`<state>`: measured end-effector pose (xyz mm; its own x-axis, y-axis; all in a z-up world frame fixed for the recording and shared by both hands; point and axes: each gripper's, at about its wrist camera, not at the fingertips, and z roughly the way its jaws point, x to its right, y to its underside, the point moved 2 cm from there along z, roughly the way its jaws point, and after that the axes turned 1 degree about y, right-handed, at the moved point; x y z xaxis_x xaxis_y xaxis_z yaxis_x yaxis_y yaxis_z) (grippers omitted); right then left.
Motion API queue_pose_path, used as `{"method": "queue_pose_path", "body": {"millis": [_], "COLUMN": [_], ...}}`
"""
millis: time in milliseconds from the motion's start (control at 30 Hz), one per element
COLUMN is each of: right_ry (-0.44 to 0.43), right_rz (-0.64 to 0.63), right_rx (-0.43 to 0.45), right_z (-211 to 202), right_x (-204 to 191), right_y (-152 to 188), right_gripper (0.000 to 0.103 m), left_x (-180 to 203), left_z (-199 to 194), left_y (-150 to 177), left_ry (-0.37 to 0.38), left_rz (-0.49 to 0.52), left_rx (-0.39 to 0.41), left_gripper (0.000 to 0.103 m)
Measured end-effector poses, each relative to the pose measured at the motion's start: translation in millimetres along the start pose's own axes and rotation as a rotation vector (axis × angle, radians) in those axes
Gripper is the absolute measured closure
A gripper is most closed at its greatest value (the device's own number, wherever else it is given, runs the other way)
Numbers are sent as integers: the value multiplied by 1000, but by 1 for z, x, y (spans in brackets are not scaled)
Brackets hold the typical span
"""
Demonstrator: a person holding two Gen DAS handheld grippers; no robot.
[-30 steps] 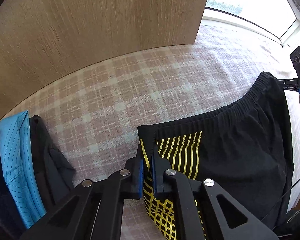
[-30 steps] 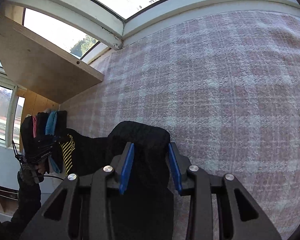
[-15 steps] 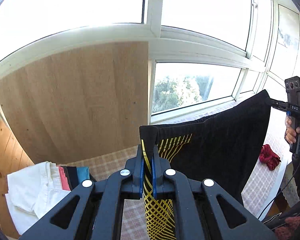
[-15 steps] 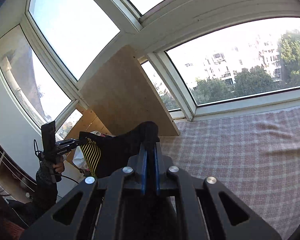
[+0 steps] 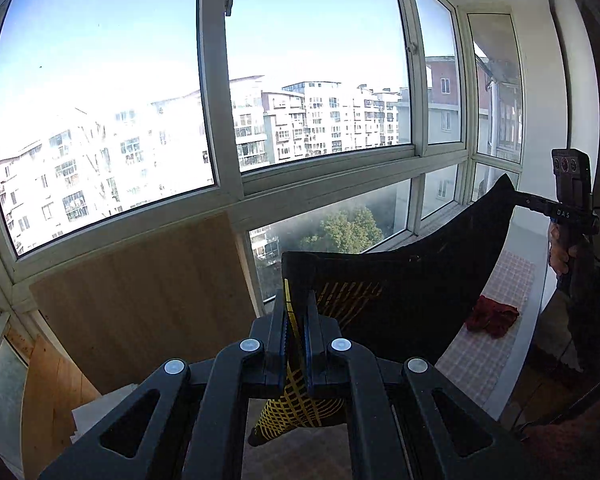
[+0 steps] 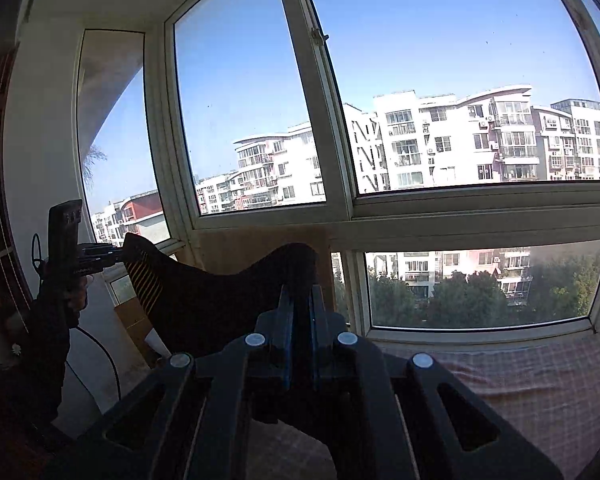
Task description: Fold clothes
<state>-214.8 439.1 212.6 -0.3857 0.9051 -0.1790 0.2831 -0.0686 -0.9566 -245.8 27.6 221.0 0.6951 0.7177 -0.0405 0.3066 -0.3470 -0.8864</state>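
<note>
Item: black fabric shorts with yellow lattice side panel (image 5: 412,292). You hold them aloft, left gripper (image 5: 297,320) and right gripper (image 6: 299,312) each clamped on a waistband corner, likely to spread them flat for folding.

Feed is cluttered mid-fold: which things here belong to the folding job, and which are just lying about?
In the job:
- black shorts, yellow-patterned, held up
- left claw, shut on them
- right claw, shut on them

Lying about:
- red cloth on the checked cover
- wooden board
</note>
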Motion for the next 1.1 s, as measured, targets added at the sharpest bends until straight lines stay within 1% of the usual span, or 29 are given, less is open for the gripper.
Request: {"method": "queue_pose_path", "body": {"millis": [100, 167, 267, 300, 333, 367, 433, 533, 567, 633, 667, 733, 767, 833, 900, 933, 1000, 1033, 1067, 1100], "right_ry": [21, 33, 77, 86, 98, 111, 155, 169, 173, 181, 185, 191, 170, 134, 130, 115, 57, 28, 6, -15], "right_rz": [-14, -4, 12, 34, 56, 78, 115, 203, 208, 212, 181, 124, 136, 151, 143, 162, 236, 271, 290, 308], "right_rx": [8, -8, -53, -79, -115, -152, -260, -492, -561, -696, -742, -832, -858, -891, -935, -941, -904, -886, -873, -859], "right_z": [-13, -11, 9, 22, 39, 56, 97, 159, 178, 213, 222, 239, 241, 236, 234, 232, 226, 224, 222, 221], "right_x": [-6, -4, 9, 17, 24, 32, 45, 59, 60, 60, 57, 51, 49, 49, 54, 58, 73, 80, 88, 95], "right_y": [1, 3, 17, 30, 49, 69, 126, 227, 257, 315, 332, 366, 372, 377, 378, 376, 363, 356, 350, 343], "right_gripper": [97, 97, 97, 97, 97, 97, 97, 97, 97, 97, 97, 97, 97, 96, 92, 90, 89, 83, 68, 61], "left_x": [-3, -13, -28, -36, -43, -50, -59, -67, -69, -75, -76, -77, -77, -77, -77, -76, -74, -73, -73, -75], "left_z": [3, 28, 67, 89, 113, 144, 200, 264, 284, 300, 297, 291, 284, 270, 261, 259, 257, 257, 259, 262], "left_y": [4, 24, 56, 80, 106, 139, 208, 298, 326, 362, 368, 381, 381, 379, 371, 364, 356, 354, 354, 356], "left_ry": [39, 54, 78, 96, 114, 133, 136, 110, 101, 79, 86, 99, 99, 99, 86, 74, 65, 65, 60, 53], "left_rz": [-14, -54, -119, -160, -204, -257, -335, -407, -431, -480, -495, -523, -511, -496, -467, -446, -415, -405, -403, -402], "left_rx": [-34, -81, -155, -208, -262, -329, -492, -682, -742, -812, -822, -841, -841, -839, -830, -827, -825, -825, -832, -841], "left_gripper": [98, 97, 97, 97, 97, 97, 97, 98, 98, 98, 97, 90, 87, 82, 82, 82, 80, 78, 77, 77]}}
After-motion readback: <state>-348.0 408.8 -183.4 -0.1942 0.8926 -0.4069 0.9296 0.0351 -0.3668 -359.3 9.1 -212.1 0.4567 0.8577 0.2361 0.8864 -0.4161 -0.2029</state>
